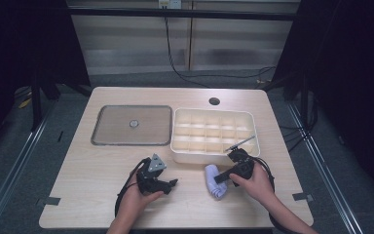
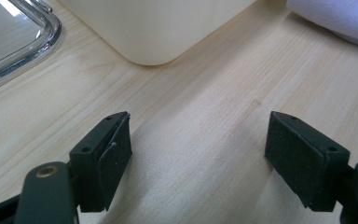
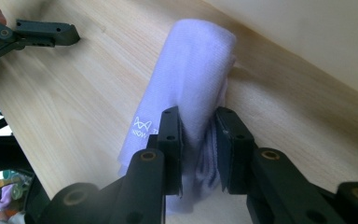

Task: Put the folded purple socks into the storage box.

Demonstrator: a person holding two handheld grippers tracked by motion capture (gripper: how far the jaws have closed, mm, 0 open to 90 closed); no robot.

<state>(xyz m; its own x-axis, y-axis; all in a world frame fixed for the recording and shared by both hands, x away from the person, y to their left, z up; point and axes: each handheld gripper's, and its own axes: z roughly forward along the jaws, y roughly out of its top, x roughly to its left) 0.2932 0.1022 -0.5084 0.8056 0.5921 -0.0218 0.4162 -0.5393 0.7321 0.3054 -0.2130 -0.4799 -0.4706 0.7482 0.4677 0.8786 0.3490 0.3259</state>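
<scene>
1. Item: rolled pale-lilac sock (image 1: 215, 181), lying on the table (image 1: 97, 170) near its front edge, just in front of the cream divided box (image 1: 213, 130) that sits toward the right side.
2. Step in hand, by my reading: taking hold of the sock to lift it into a compartment of the box.
3. Handling advice: grip across the thick middle of the roll so the layers stay together; lift straight up before travelling, so the loose end clears the box's front wall.
4. Right claw (image 3: 198, 144): jaws narrowed about the sock, both pads pressed into the cloth, which bulges between them. A white logo shows beside the left pad.
5. Left claw (image 2: 198, 158): jaws wide apart, nothing between them, poised low over bare wood near the front edge, left of the sock.
6. Also present: clear flat lid (image 1: 131, 125), left of the box.
</scene>
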